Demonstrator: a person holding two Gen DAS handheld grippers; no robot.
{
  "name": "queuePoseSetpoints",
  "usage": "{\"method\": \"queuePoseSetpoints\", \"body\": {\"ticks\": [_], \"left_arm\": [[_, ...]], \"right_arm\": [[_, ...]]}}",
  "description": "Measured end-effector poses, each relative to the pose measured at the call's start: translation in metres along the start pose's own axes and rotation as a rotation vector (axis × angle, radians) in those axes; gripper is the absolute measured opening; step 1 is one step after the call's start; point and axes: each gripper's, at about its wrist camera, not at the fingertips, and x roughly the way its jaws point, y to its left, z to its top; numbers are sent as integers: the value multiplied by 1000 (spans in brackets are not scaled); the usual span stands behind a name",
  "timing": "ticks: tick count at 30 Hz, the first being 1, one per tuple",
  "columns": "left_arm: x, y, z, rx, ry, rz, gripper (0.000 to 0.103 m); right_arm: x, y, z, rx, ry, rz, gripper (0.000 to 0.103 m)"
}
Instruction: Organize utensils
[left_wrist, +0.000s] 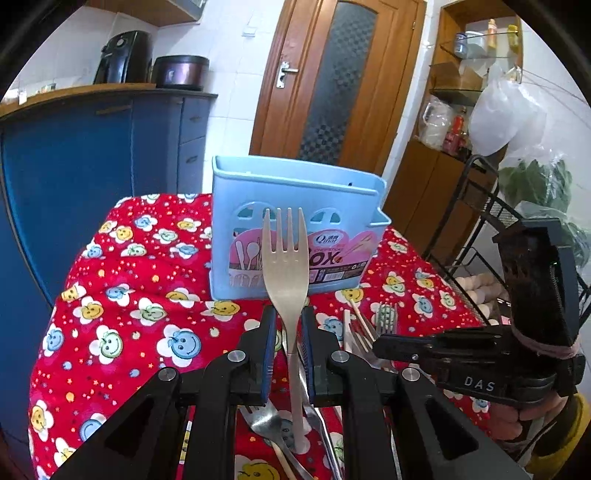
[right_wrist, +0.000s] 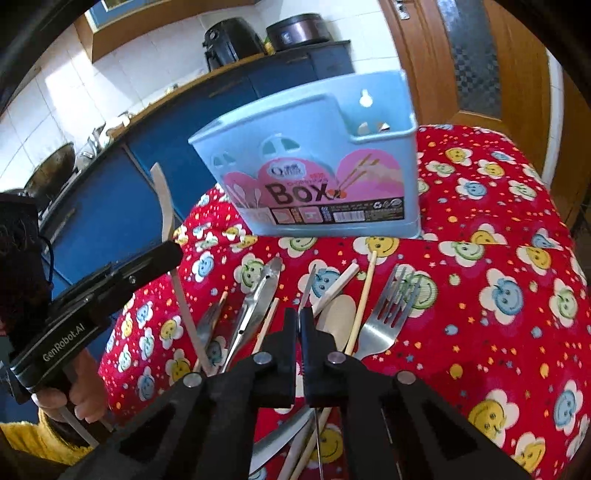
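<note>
Well, my left tool (left_wrist: 289, 345) pinches a fork (left_wrist: 285, 258) upright; right tool (right_wrist: 300, 325) is closed on a thin rod (right_wrist: 317, 435), I think — either could slip short of the box (right_wrist: 317, 177) at twelve o'clock.

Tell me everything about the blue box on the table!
The blue box is pale blue plastic with a taller back wall, a hanging hole, arched cut-outs and a pink label reading "Box" showing spoons and chopsticks. It stands upright on the red flowered cloth, beyond the loose cutlery. Nothing visibly touches it except the cloth.
</note>
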Motion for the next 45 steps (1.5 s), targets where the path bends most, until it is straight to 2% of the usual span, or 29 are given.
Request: {"method": "queuePoseSetpoints", "body": {"ticks": [13,23,32,45], "left_arm": [[-25,-7,7,18,-58,-40,13],[-35,-8,25,29,-99,-52,13],[-41,-7,61,61,-154,-7,13],[-51,-4,138,86,-265,46,12]], "right_arm": [[-54,0,1,99,-217,43,3],[-80,-3,20,109,-319,50,3],[-90,1,51,58,-368,42,3],[-106,6,113,3,-471,14,3]]}}
